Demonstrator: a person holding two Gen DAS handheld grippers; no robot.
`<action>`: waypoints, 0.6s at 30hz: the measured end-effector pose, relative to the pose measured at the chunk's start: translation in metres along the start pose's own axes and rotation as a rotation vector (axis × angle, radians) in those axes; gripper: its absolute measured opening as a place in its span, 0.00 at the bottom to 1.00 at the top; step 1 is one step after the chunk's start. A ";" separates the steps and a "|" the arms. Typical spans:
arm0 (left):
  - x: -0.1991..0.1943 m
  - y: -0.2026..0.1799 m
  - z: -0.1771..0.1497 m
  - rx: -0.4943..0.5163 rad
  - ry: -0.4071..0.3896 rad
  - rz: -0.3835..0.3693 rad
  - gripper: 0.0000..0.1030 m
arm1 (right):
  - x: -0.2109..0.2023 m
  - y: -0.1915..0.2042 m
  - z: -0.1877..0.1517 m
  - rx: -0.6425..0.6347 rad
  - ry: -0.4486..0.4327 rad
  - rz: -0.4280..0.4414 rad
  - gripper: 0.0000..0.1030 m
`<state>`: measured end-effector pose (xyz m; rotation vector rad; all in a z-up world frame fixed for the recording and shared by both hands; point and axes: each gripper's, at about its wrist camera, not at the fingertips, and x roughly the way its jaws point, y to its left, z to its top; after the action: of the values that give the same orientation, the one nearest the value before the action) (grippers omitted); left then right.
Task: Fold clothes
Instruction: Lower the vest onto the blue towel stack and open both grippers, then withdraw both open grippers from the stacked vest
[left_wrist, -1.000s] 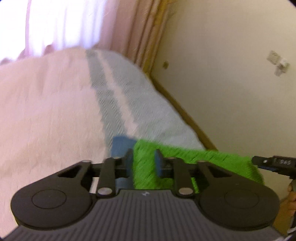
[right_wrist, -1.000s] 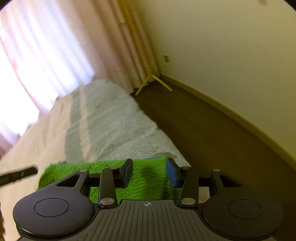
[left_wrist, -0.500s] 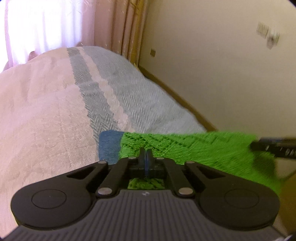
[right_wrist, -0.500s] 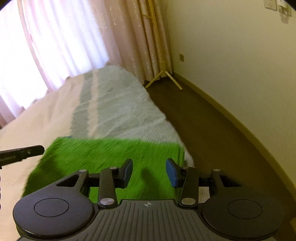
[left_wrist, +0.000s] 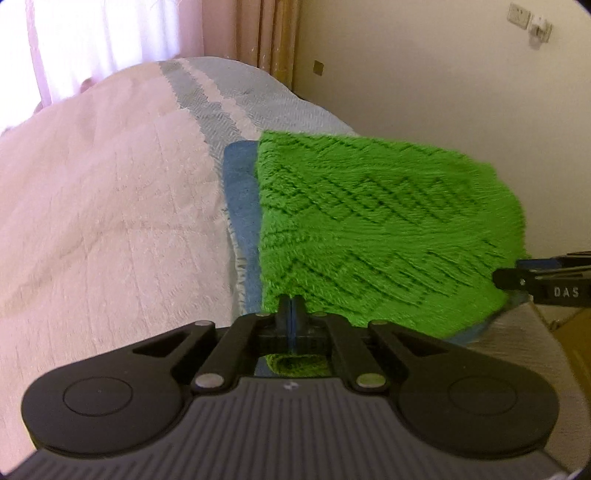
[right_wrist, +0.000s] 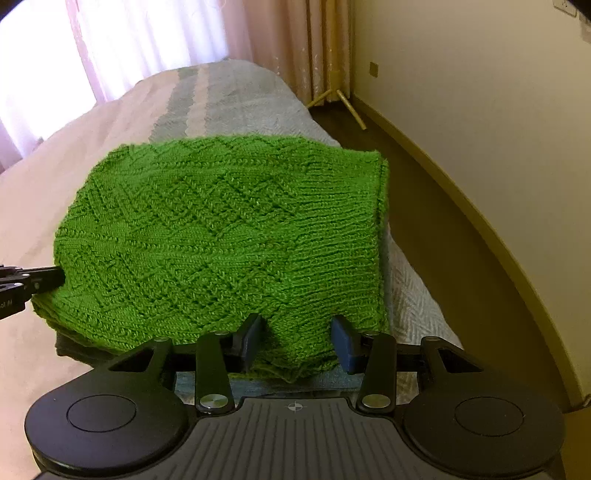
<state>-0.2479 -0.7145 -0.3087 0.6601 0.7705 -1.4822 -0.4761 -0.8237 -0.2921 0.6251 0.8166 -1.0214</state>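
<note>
A second ago the left hand-held gripper (left_wrist: 291, 308) had its jaws apart around the edge of the green knitted garment (left_wrist: 369, 221); now they are closed on that edge. Both hand-held grippers have come down, and the garment, before only a narrow strip, now shows as a wide panel over the blue cloth (left_wrist: 240, 206).

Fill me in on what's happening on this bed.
A person is folding a green knitted garment with two handheld claws. The left claw is shut on its near edge. The right claw stands part open with the knit's near edge bunched between its fingers. The garment lies over a blue cloth at the edge of the bed.
</note>
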 end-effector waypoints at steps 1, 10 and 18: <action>0.001 -0.002 0.002 0.004 -0.001 0.010 0.00 | -0.003 0.001 0.001 0.004 0.004 -0.001 0.43; -0.037 -0.012 0.007 -0.086 0.023 0.075 0.03 | -0.068 0.008 -0.007 0.078 0.083 0.074 0.81; -0.108 -0.031 0.010 -0.135 0.083 0.118 0.17 | -0.132 0.025 -0.023 0.064 0.099 0.072 0.89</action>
<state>-0.2724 -0.6566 -0.2153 0.6562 0.8731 -1.2904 -0.4973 -0.7312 -0.1936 0.7593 0.8442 -0.9604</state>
